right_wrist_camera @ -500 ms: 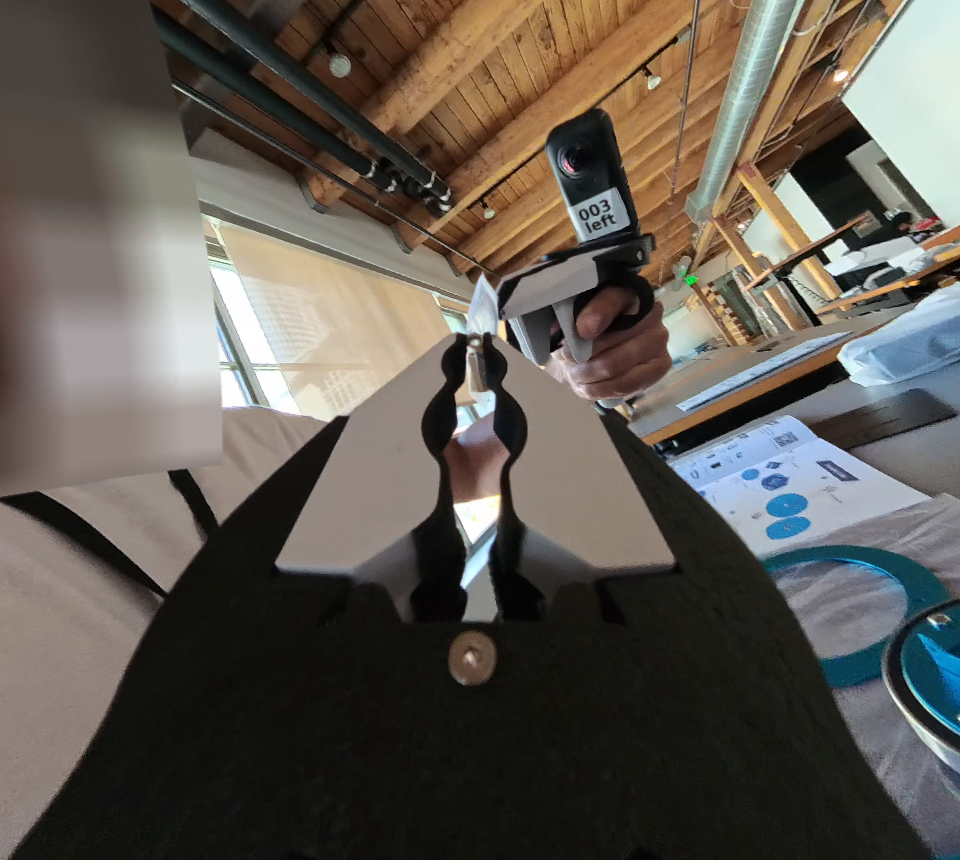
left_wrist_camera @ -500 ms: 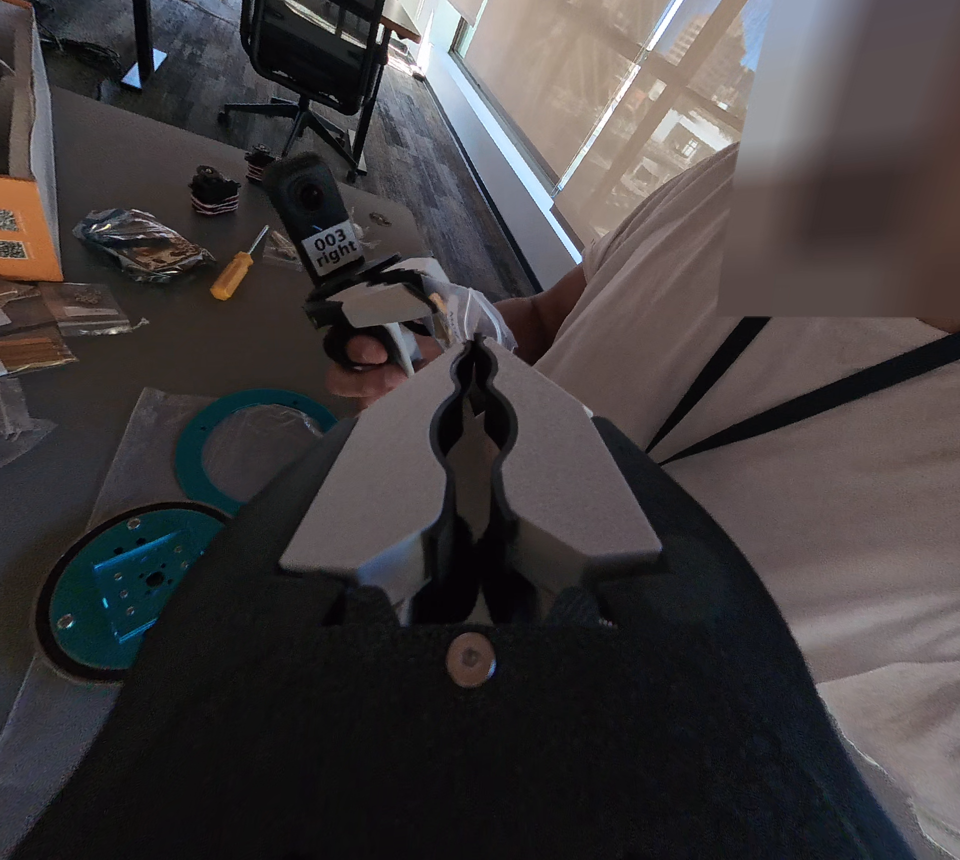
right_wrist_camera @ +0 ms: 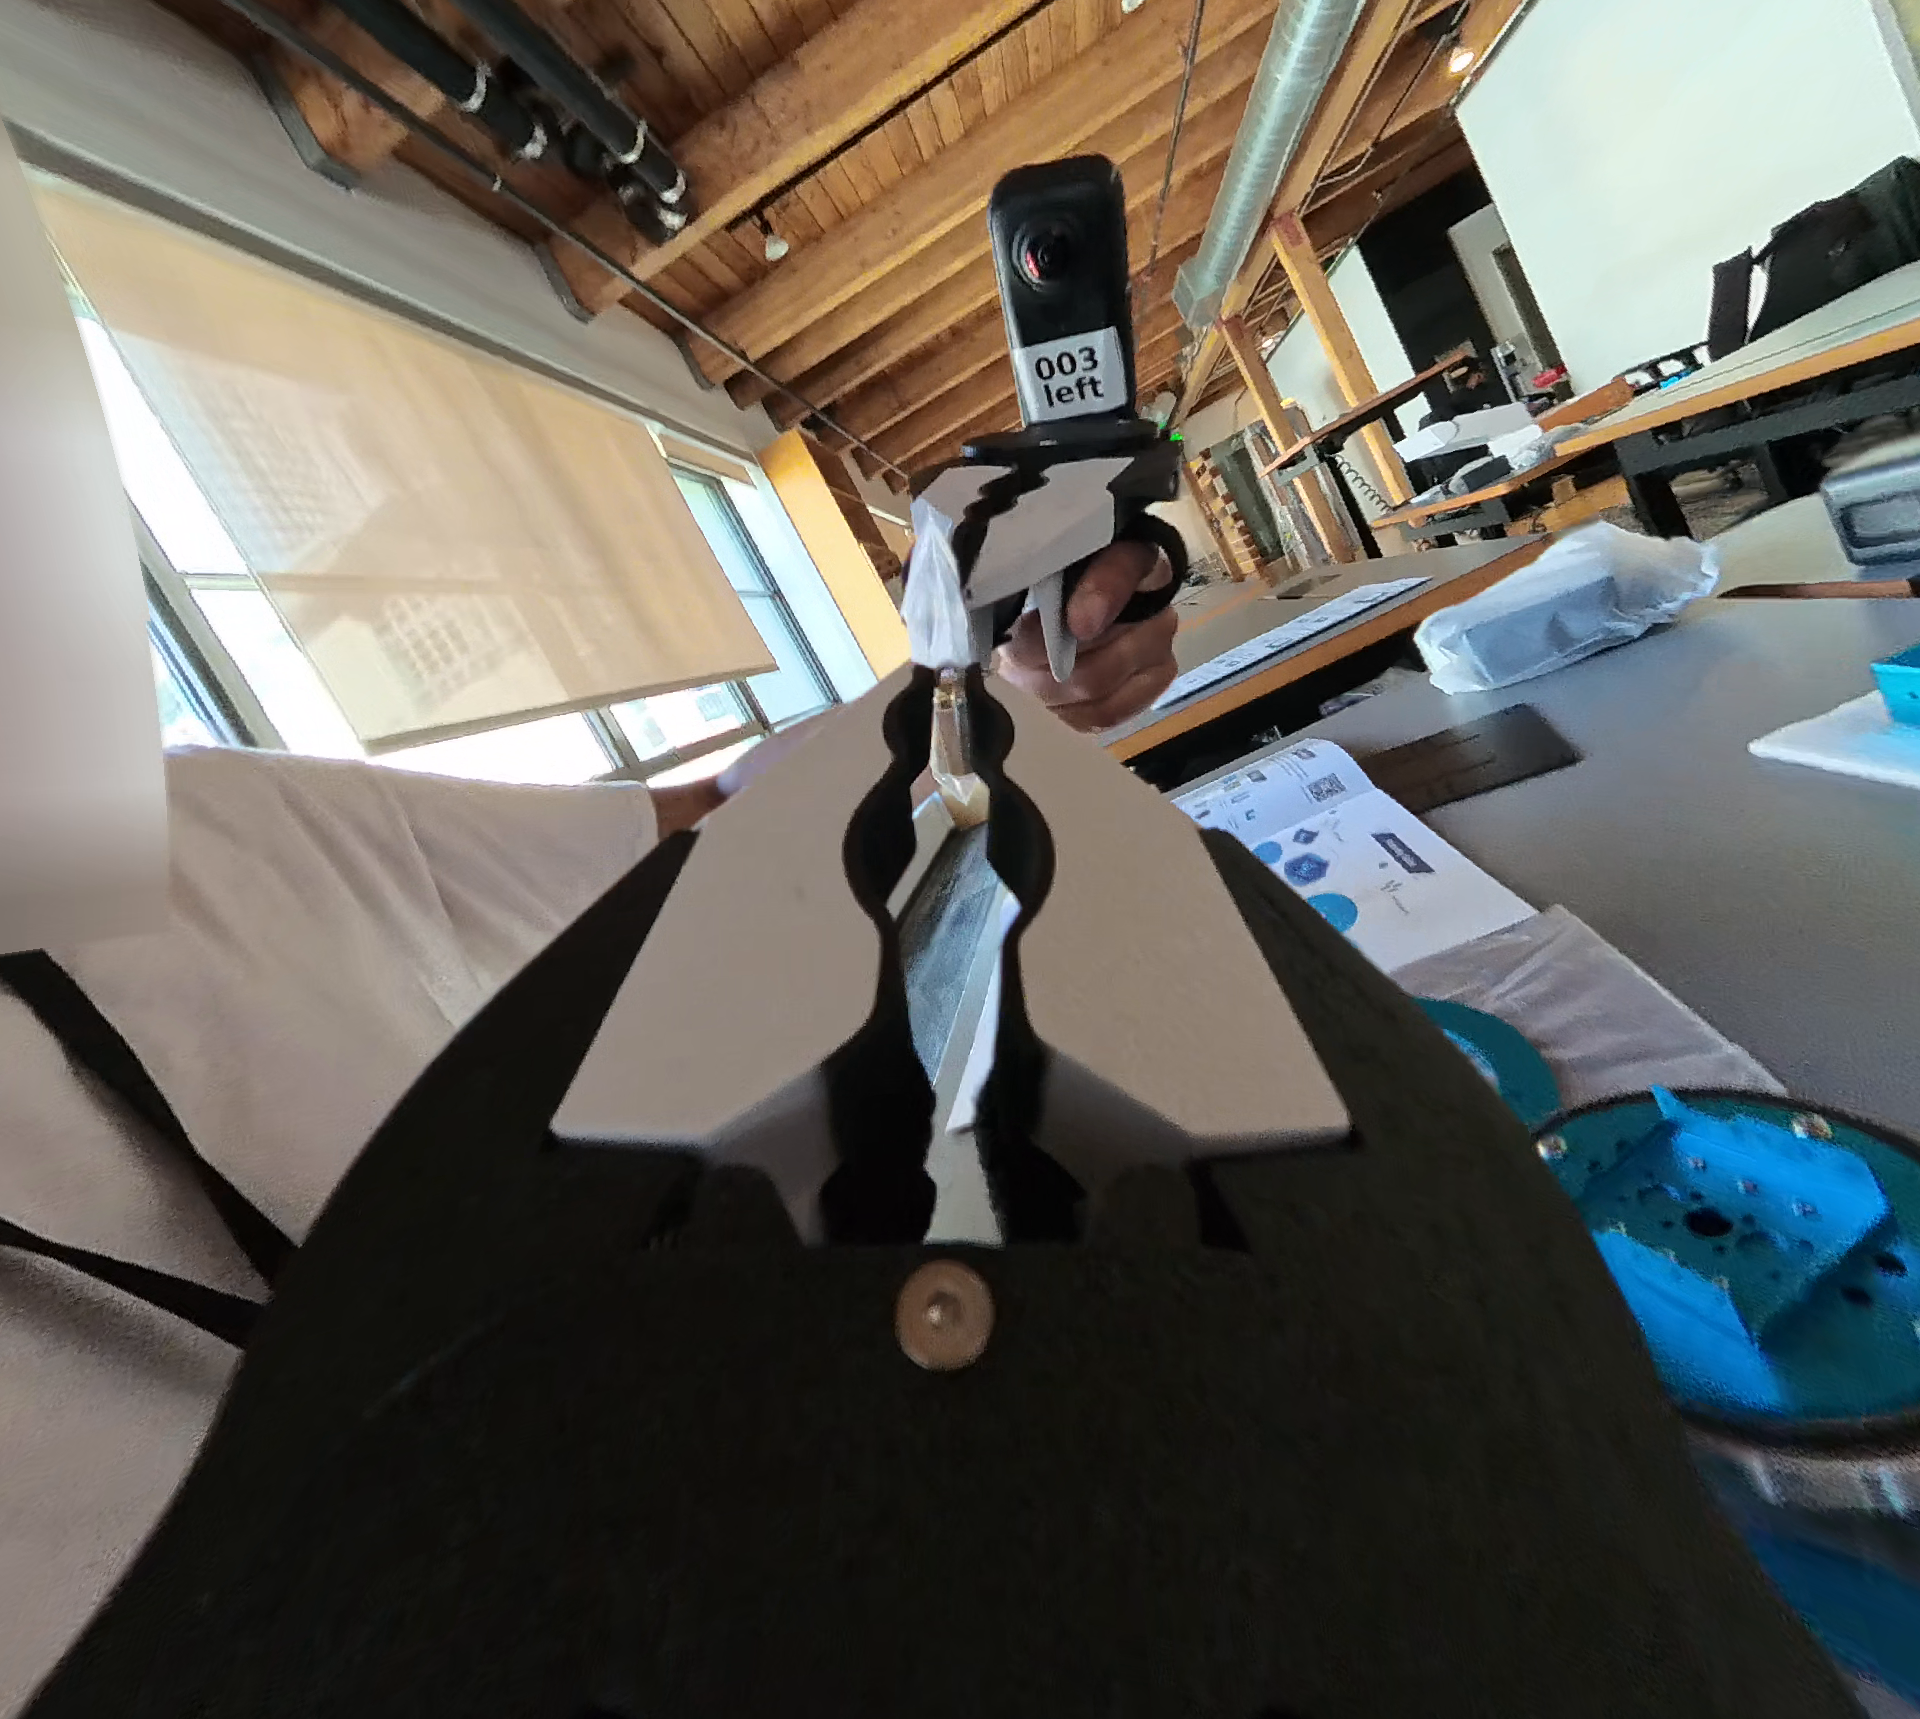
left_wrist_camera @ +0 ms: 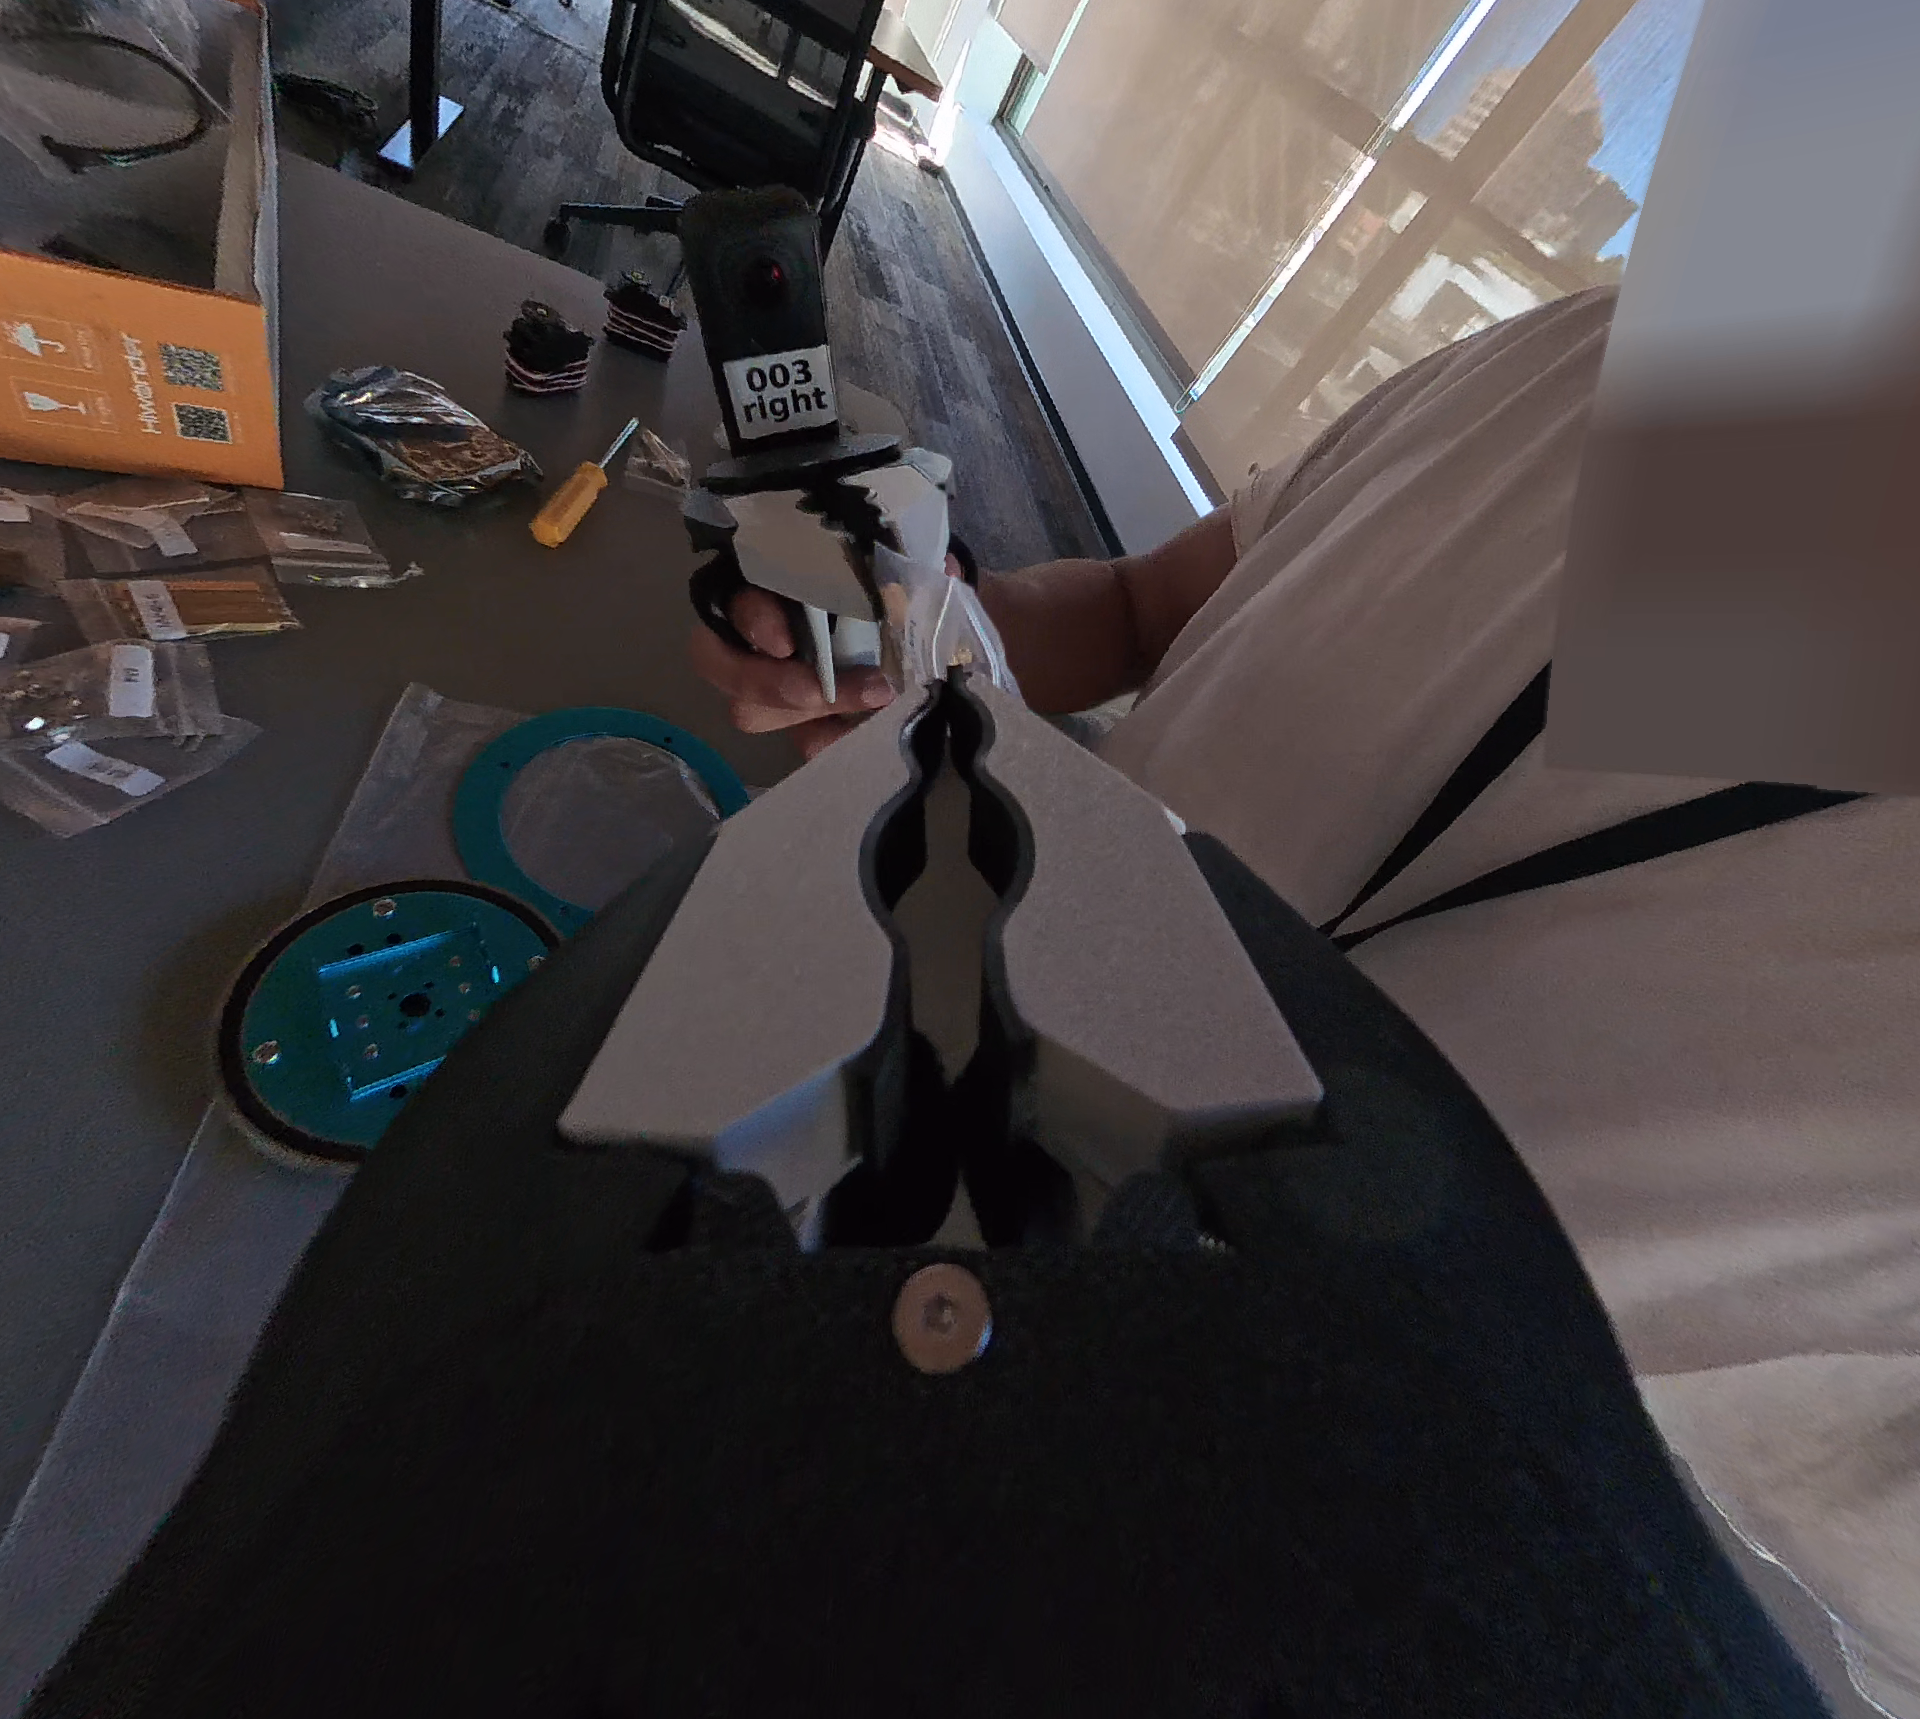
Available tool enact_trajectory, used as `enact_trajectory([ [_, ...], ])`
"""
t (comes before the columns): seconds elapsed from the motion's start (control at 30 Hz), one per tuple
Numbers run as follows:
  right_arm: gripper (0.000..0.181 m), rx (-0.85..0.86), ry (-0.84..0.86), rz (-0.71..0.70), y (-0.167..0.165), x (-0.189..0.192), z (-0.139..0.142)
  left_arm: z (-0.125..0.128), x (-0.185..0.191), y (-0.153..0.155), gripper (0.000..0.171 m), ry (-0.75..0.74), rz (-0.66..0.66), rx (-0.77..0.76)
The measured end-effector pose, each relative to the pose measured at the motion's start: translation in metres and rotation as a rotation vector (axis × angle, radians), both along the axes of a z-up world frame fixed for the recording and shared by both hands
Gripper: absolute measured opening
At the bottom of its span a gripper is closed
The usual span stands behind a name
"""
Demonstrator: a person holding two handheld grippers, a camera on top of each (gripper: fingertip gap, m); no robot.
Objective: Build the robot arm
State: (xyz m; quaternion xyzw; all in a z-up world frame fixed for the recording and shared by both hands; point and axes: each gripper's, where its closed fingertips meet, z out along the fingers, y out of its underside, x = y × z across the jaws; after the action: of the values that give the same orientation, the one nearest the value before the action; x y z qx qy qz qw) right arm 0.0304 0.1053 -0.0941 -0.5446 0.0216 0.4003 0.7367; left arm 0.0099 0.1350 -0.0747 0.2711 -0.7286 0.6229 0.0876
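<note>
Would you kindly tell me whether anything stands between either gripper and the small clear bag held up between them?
Nothing visible does. The left gripper and the right gripper each pinch the small clear bag directly, in the air above the grey table.

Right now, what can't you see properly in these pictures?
- What the small clear bag holds: too small, pinched between both grippers, left gripper and right gripper.
- Blue round plate: cut off by the right view's edge.
- Teal ring: partly hidden behind the left gripper.
</note>
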Motion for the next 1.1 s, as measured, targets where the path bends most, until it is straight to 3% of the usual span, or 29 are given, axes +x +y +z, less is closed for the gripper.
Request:
enact_trajectory([
  [0.33, 0.004, 0.077, 0.030, 0.115, 0.033, -0.031, 0.017, 0.028, -0.028, 0.029, 0.000, -0.030, 0.078, 0.024],
  [0.63, 0.000, 0.101, 0.079, 0.057, 0.034, -0.031, 0.005, 0.009, -0.028, 0.042, 0.000, -0.040, 0.045, -0.058],
  [1.03, 0.000, -0.036, 0.043, -0.097, 0.038, -0.005, -0.023, -0.013, -0.017, 0.040, 0.000, -0.018, -0.029, -0.104],
  [1.1, 0.019, -0.072, 0.031, -0.124, 0.044, -0.002, -0.030, -0.012, -0.016, 0.037, 0.000, -0.013, -0.041, -0.117],
])
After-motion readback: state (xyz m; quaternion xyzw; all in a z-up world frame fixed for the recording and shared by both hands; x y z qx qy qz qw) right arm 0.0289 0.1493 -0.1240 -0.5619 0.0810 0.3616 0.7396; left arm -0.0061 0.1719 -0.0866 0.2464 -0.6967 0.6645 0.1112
